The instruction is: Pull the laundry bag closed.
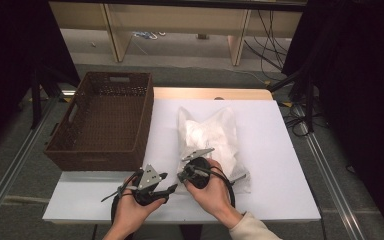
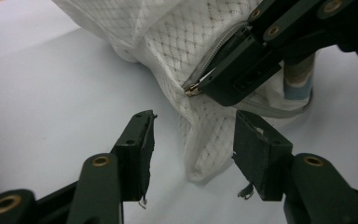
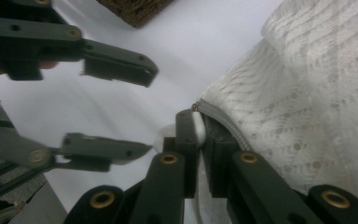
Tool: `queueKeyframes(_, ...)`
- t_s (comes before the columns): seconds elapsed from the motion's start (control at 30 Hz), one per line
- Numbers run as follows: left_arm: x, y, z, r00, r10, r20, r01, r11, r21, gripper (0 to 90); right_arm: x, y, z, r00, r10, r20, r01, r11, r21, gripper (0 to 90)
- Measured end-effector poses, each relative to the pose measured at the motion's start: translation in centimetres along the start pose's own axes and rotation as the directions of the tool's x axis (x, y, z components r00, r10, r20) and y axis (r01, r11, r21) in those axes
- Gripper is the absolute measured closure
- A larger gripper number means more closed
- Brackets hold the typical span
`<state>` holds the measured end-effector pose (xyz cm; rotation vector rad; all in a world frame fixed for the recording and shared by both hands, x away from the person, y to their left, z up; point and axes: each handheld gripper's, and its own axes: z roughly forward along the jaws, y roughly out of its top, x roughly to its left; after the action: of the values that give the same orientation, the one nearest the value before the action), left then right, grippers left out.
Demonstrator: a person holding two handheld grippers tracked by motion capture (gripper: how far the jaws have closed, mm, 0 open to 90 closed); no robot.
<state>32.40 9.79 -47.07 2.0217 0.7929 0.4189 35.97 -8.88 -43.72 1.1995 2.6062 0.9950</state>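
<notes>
Two tools, right tool (image 3: 198, 140) pinching zipper (image 2: 193, 88)

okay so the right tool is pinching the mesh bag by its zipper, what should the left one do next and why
Probably ease the open left tool forward and close it on the mesh bag corner between its jaws. The right tool already grips the fabric at the zipper end, so a second hold would brace the bag.

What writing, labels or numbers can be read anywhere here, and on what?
None can be read.
The white mesh bag, its zipper, the brown basket, the table and both grippers, left and right, show no legible text.
A striped item inside the bag shows colour bands, no letters.
</notes>
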Motion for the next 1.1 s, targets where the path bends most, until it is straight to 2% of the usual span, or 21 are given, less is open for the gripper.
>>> queueKeyframes(0.03,-0.1,0.0,0.3,0.9994,-0.030,0.019,0.030,0.9995,-0.006,48.8,0.1,0.0,-0.1,1.0000,0.000,-0.001,0.000,1.000,-0.004,86.5)
queueKeyframes(0.1,0.1,0.2,0.5,0.9990,-0.018,0.042,0.017,0.9998,0.011,49.9,0.1,-0.1,-0.3,0.9999,-0.008,-0.009,0.008,1.000,-0.005,86.5)
queueKeyframes(0.13,0.1,0.2,0.8,0.9969,-0.052,0.059,0.051,0.9987,0.008,50.7,0.1,-0.2,-0.4,1.0000,0.001,-0.005,-0.001,1.000,-0.018,86.6)
queueKeyframes(0.17,0.2,0.3,0.9,0.9965,-0.046,0.069,0.045,0.9988,0.021,51.3,0.1,-0.2,-0.6,1.0000,-0.002,-0.005,0.002,1.000,-0.002,86.5)
queueKeyframes(0.2,0.3,0.4,1.2,0.9969,-0.034,0.071,0.034,0.9994,0.003,52.4,0.0,-0.2,-0.7,1.0000,-0.007,-0.006,0.006,1.000,-0.004,86.6)
queueKeyframes(0.27,0.7,0.6,1.6,0.9946,-0.015,0.102,0.012,0.9995,0.030,53.9,0.0,-0.2,-0.9,0.9999,-0.006,-0.008,0.006,1.000,-0.003,86.6)
queueKeyframes(0.3,0.6,0.6,1.9,0.9942,-0.027,0.104,0.024,0.9994,0.024,54.8,0.0,-0.2,-1.1,0.9999,-0.004,-0.015,0.004,1.000,-0.001,86.6)
queueKeyframes(0.33,0.6,0.7,2.2,0.9900,-0.063,0.126,0.060,0.9978,0.028,55.8,0.0,-0.3,-1.2,0.9998,-0.011,-0.015,0.011,1.000,-0.005,86.6)
queueKeyframes(0.37,0.7,0.8,2.4,0.9916,-0.046,0.121,0.042,0.9986,0.033,56.8,0.1,-0.3,-1.4,0.9996,0.009,-0.028,-0.009,1.000,0.002,86.7)
queueKeyframes(0.4,0.7,0.8,2.6,0.9906,-0.048,0.128,0.044,0.9984,0.036,57.7,0.0,-0.3,-1.5,0.9996,-0.004,-0.027,0.004,1.000,0.000,86.6)
queueKeyframes(0.5,0.5,1.1,3.1,0.9853,-0.049,0.164,0.044,0.9986,0.029,60.7,0.0,-0.4,-1.9,0.9992,-0.010,-0.038,0.010,1.000,-0.008,86.7)
queueKeyframes(0.57,0.5,1.4,3.0,0.9830,-0.014,0.183,0.003,0.9983,0.058,62.5,0.0,-0.5,-2.3,0.9993,0.001,-0.038,-0.002,1.000,-0.007,86.7)
queueKeyframes(0.6,0.3,1.4,3.1,0.9809,-0.018,0.194,0.008,0.9986,0.051,63.9,-0.1,-0.5,-2.4,0.9991,0.005,-0.041,-0.006,1.000,-0.006,86.7)
queueKeyframes(0.63,0.2,1.4,3.2,0.9816,-0.014,0.190,0.008,0.9994,0.034,64.8,-0.2,-0.5,-2.4,0.9993,-0.006,-0.038,0.006,1.000,-0.009,86.7)
queueKeyframes(0.73,0.1,1.7,3.3,0.9808,0.001,0.195,-0.007,0.9995,0.031,69.3,-0.2,-0.6,-2.8,0.9982,0.012,-0.059,-0.012,1.000,-0.005,86.7)
queueKeyframes(0.83,0.1,1.9,3.2,0.9801,0.020,0.198,-0.026,0.9993,0.028,73.5,-0.3,-0.7,-3.0,0.9985,-0.005,-0.054,0.005,1.000,-0.010,86.8)
queueKeyframes(0.97,-0.2,1.9,3.1,0.9796,0.039,0.197,-0.043,0.9990,0.015,84.9,-0.2,-0.8,-3.3,0.9977,0.017,-0.066,-0.017,1.000,-0.008,86.8)
queueKeyframes(1.0,-0.2,1.9,3.0,0.9796,0.035,0.198,-0.039,0.9991,0.016,86.5,-0.3,-0.9,-3.3,0.9983,0.010,-0.058,-0.011,1.000,-0.028,86.8)
queueKeyframes(1.03,-0.3,2.0,2.9,0.9818,0.043,0.185,-0.045,0.9989,0.011,86.9,-0.5,-0.9,-3.5,0.9979,0.001,-0.065,-0.002,1.000,-0.016,86.8)
queueKeyframes(1.07,-0.5,2.0,2.8,0.9821,0.024,0.187,-0.027,0.9995,0.015,87.3,-0.4,-0.9,-3.6,0.9977,0.021,-0.064,-0.022,1.000,-0.016,86.8)
queueKeyframes(1.1,-0.6,2.1,2.7,0.9856,0.049,0.162,-0.053,0.9984,0.019,87.5,-0.4,-0.9,-3.7,0.9974,0.028,-0.067,-0.029,0.999,-0.014,86.9)
